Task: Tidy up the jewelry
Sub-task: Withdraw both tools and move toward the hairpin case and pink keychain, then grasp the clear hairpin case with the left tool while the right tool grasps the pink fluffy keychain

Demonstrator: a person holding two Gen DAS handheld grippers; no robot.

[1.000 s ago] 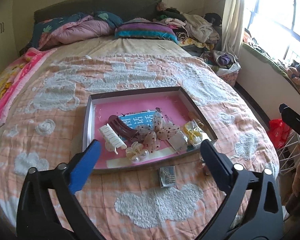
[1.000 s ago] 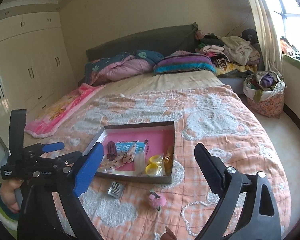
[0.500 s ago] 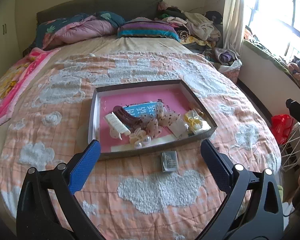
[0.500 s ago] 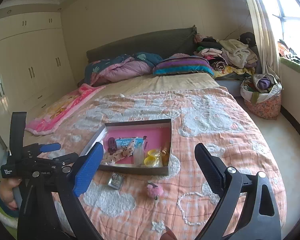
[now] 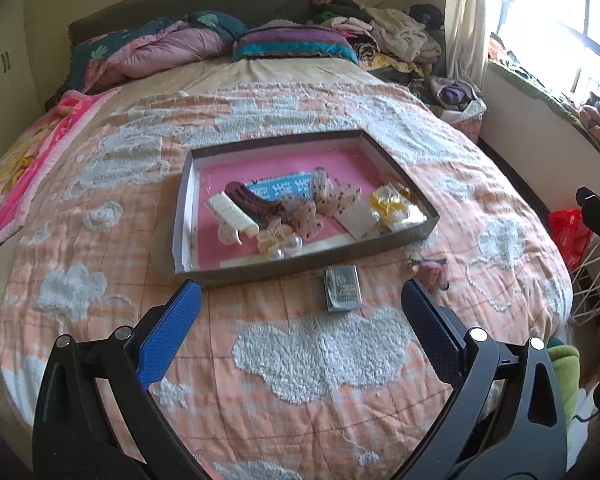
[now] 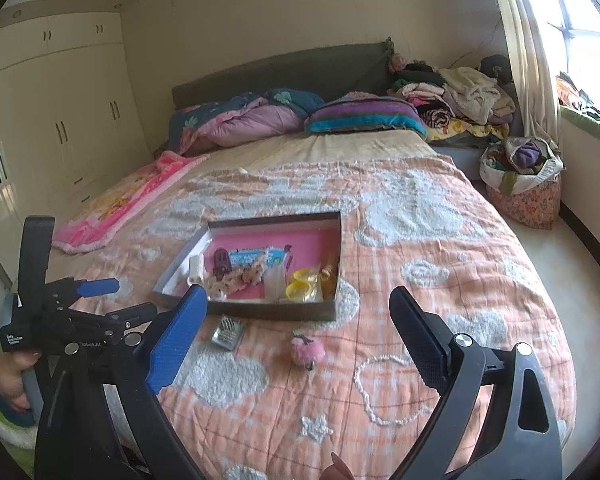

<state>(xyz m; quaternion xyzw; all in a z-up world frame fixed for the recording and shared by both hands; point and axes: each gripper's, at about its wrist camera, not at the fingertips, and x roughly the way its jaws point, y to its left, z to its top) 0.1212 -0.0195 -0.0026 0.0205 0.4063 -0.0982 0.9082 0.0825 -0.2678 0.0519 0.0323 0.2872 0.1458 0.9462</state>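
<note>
Left view, left gripper [image 5: 300, 300]: my jaws are spread wide, holding nothing.
Left view, box [image 5: 396, 168]: one, on the bed [image 5: 100, 208] beyond my jaws, filled with hair clips.
Left view, silver case [image 5: 342, 288]: one, between the jaws, just before the box.
Right view, right gripper [image 6: 296, 308]: jaws spread, empty.
Right view, pink pompom [image 6: 307, 351]: one, between my jaws, near the silver case [image 6: 228, 333].
</note>
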